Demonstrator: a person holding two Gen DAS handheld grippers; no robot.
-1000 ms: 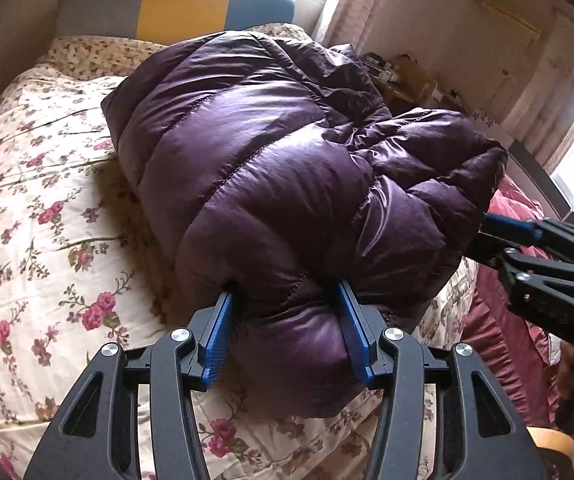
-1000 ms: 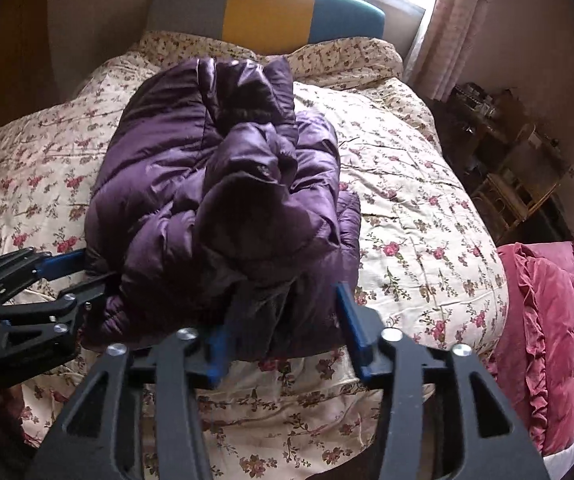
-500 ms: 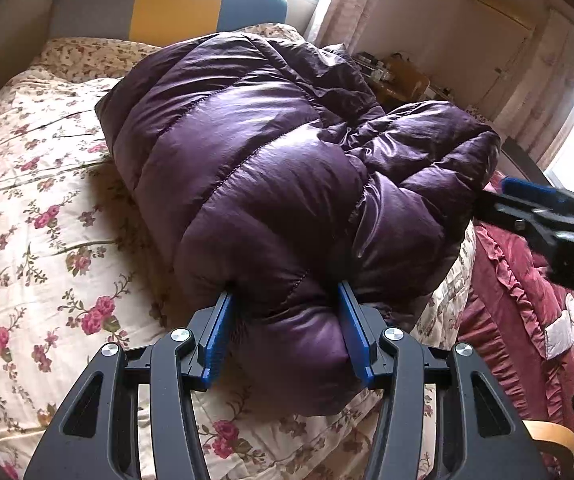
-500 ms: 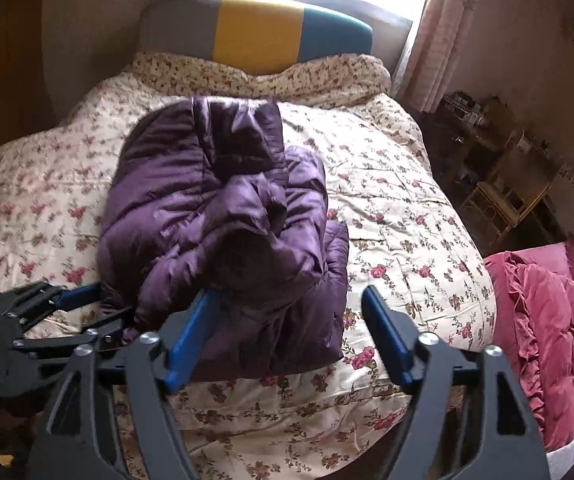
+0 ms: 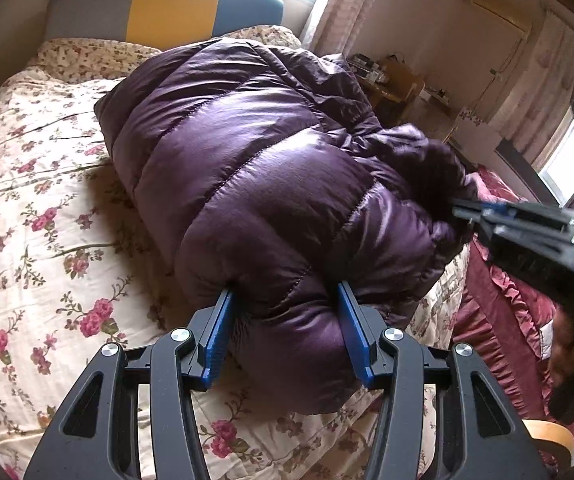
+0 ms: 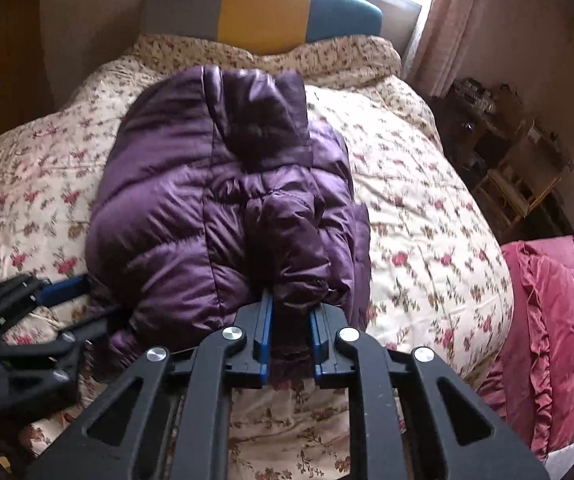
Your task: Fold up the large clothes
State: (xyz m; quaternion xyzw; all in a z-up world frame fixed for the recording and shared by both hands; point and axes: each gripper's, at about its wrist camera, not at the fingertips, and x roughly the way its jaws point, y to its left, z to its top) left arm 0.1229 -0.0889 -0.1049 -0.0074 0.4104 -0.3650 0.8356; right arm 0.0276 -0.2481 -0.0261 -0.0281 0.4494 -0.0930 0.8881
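A puffy purple down jacket [image 5: 271, 184] lies bundled on the floral quilt [image 5: 27, 208]. My left gripper [image 5: 284, 290] is shut on a thick roll at the jacket's near end, its blue pads pressed into both sides. In the right wrist view the jacket [image 6: 191, 208] fills the middle of the bed. My right gripper [image 6: 290, 308] is closing on a narrow dark fold at the jacket's near edge, with fabric squeezed between the pads. The left gripper [image 6: 87, 300] shows at the jacket's left corner. The right gripper [image 5: 461, 210] pinches the jacket's right end in the left wrist view.
A headboard [image 6: 263, 12] in grey, yellow and teal stands at the bed's far end under a window. A pink ruffled blanket [image 6: 555, 304] lies off the bed's right side. Wooden shelves [image 6: 503, 184] and curtains [image 6: 459, 20] line the right wall.
The right gripper opened wide and drew back from the jacket, then came in again and closed on a narrower fold at its near edge. The left gripper kept its hold and stayed put.
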